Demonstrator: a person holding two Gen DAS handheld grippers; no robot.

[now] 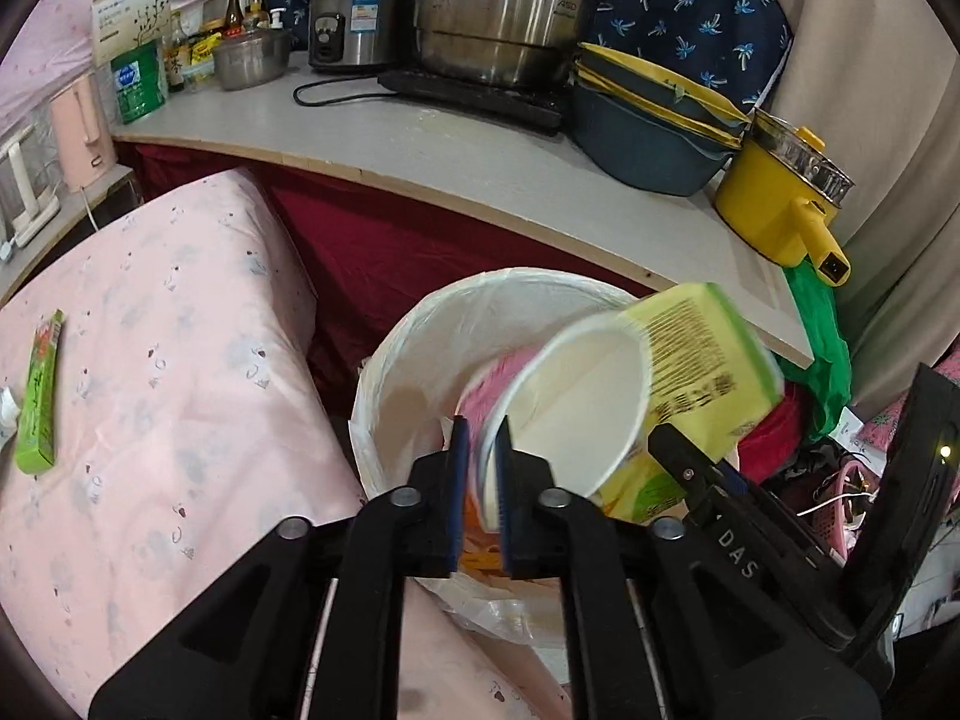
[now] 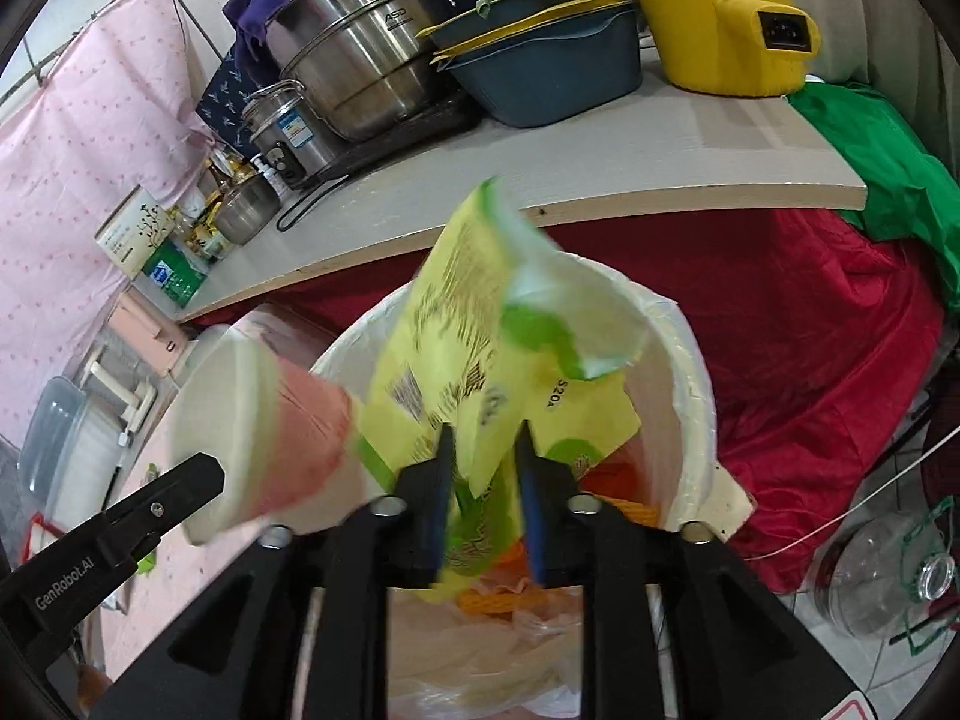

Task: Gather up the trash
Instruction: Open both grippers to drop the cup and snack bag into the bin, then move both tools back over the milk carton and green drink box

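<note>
Left fingers (image 1: 480, 450) narrow, cup (image 1: 564, 408) rim between them. Right fingers (image 2: 483, 450) partly open around yellow wrapper (image 2: 480, 372), both over the bin (image 2: 690, 360)

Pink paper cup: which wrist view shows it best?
Left wrist: the pink paper cup faces the camera, white inside visible, rim between the left gripper fingers above the lined trash bin. Right wrist shows only its blurred side and base.

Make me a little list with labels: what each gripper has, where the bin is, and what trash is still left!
left gripper: paper cup rim between its jaws, over the bin
right gripper: yellow wrapper between its jaws, over the bin
bin: white-lined, below both grippers, beside the pink bed
trash left: green box on the pink bed
</note>
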